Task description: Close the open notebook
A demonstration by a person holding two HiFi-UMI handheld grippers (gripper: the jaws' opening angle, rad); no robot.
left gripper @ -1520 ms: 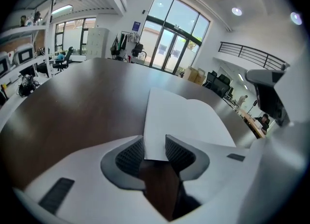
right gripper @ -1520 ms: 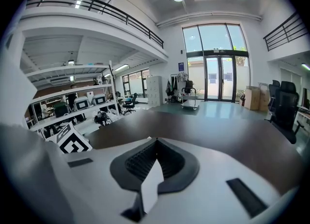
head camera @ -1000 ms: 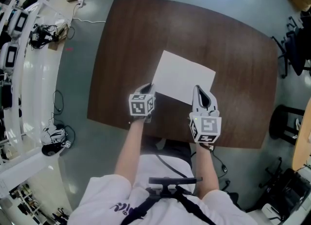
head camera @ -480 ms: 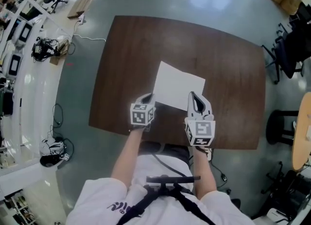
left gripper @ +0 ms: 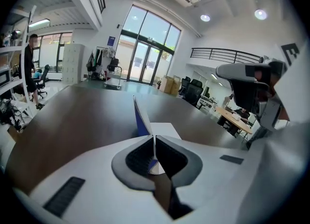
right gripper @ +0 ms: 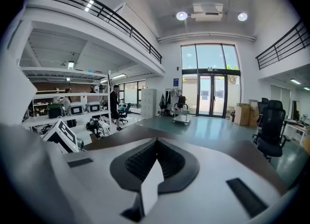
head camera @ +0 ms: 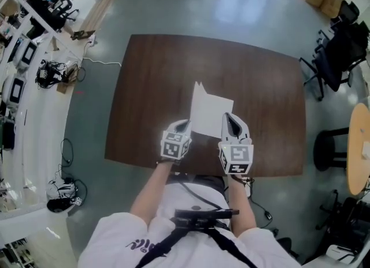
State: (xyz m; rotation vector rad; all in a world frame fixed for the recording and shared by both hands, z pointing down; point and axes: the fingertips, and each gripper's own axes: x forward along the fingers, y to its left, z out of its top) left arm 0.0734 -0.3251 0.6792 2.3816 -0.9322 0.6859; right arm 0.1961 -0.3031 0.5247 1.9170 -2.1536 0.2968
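The notebook [head camera: 213, 113] lies near the front edge of the brown table [head camera: 150, 76], its left leaf [head camera: 198, 89] standing up from the spine. My left gripper [head camera: 184, 124] is shut on that leaf's near corner. Its jaws have just been closing, with the leaf between them. In the left gripper view the leaf [left gripper: 141, 119] stands upright, blue on one side, between the left gripper [left gripper: 153, 139] jaws, with the white page [left gripper: 165, 130] flat behind. My right gripper [head camera: 228, 117] is at the notebook's near right corner. In the right gripper view the right gripper [right gripper: 156, 141] is shut with a white paper sliver [right gripper: 149, 188] between the jaws.
Office chairs [head camera: 334, 58] stand off the table's right side, with a stool [head camera: 330, 145] and a round wooden table [head camera: 359, 145] further right. Cables and gear [head camera: 55, 73] lie on the floor at the left. A person [right gripper: 115, 103] stands by shelves far off.
Both grippers have risen and drawn toward each other. The left one has lifted the notebook's left leaf, so the white spread looks much narrower than a second ago.
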